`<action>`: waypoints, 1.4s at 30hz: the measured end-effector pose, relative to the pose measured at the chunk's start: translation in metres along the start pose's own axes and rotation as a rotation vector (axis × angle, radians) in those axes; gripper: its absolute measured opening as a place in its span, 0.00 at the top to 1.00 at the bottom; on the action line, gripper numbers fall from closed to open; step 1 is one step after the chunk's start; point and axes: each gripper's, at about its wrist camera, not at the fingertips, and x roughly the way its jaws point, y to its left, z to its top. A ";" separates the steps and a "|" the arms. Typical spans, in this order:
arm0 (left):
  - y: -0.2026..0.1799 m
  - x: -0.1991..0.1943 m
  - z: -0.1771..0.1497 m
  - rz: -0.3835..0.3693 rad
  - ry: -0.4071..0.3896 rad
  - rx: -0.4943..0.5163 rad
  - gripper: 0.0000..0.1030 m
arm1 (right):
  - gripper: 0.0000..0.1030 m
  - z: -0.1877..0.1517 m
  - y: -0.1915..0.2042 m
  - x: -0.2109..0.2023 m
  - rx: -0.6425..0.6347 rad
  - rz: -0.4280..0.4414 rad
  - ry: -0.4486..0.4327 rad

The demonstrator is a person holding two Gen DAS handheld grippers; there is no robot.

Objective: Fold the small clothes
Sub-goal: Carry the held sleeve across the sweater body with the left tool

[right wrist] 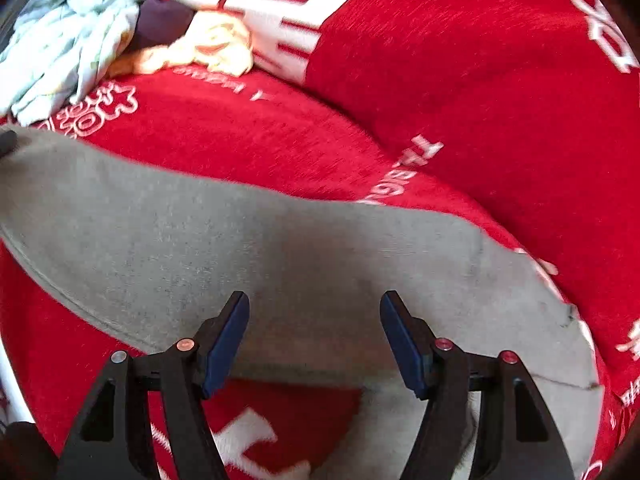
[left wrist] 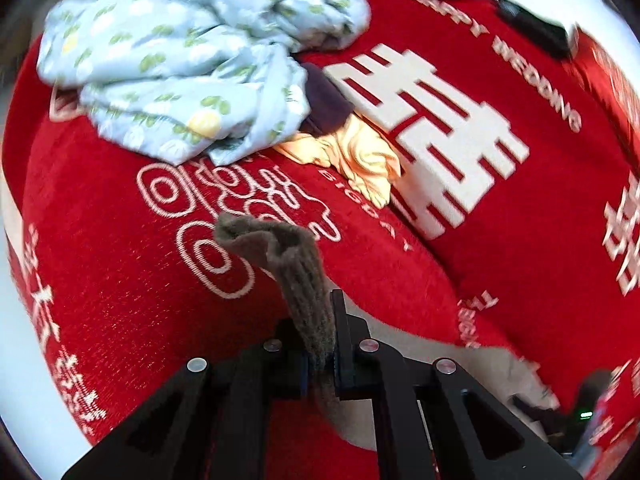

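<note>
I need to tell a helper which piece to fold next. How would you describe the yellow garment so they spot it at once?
Start at the red wedding blanket with its big white double-happiness symbol. At that symbol's left edge lies the pale yellow garment, crumpled, poking out from under the light blue printed cloth. Unlike the dark purple piece beside it, it is the only yellow item.

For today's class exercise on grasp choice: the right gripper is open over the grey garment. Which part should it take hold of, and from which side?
A judgement: grip the grey garment at its free right-hand edge, near the corner. It lies flat on the red blanket, so the right gripper, jaws open, should come from above and pinch that edge. The left gripper already holds the opposite end bunched.
</note>
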 end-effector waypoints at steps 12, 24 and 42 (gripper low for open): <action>-0.118 0.010 -0.031 -0.003 0.090 0.194 0.92 | 0.31 -0.056 -0.114 -0.059 0.173 -0.132 -0.013; -0.204 0.040 -0.079 0.070 0.194 0.336 0.92 | 0.31 -0.120 -0.185 -0.069 0.299 -0.170 0.030; -0.261 0.047 -0.120 0.127 0.258 0.455 0.92 | 0.31 -0.135 -0.202 -0.077 0.355 -0.120 0.016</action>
